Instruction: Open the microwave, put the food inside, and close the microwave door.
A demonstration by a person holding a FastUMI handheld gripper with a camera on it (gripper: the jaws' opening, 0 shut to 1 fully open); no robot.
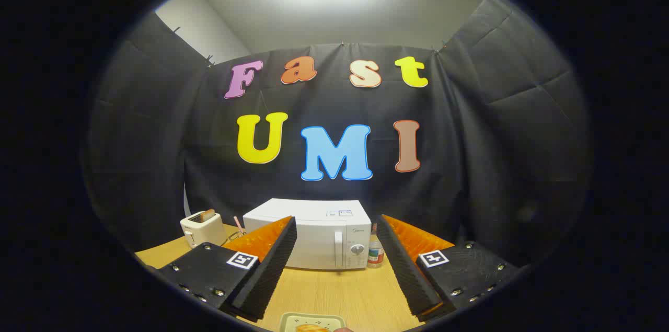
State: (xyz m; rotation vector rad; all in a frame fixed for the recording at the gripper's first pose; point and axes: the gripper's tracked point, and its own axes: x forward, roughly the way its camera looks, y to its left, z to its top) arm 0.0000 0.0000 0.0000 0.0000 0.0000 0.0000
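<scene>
A white microwave stands at the back of the wooden table with its door closed, a vertical handle and a round dial on its right side. It sits beyond my fingers, seen in the gap between them. A pale square plate with orange-brown food on it lies on the table close in front, just below the gap between the fingers. My gripper is open, well apart from the microwave, with nothing between its fingers.
A cream toaster with a slice of bread in it stands left of the microwave. A small bottle with a label stands just right of the microwave. A thin pink stick stands between toaster and microwave.
</scene>
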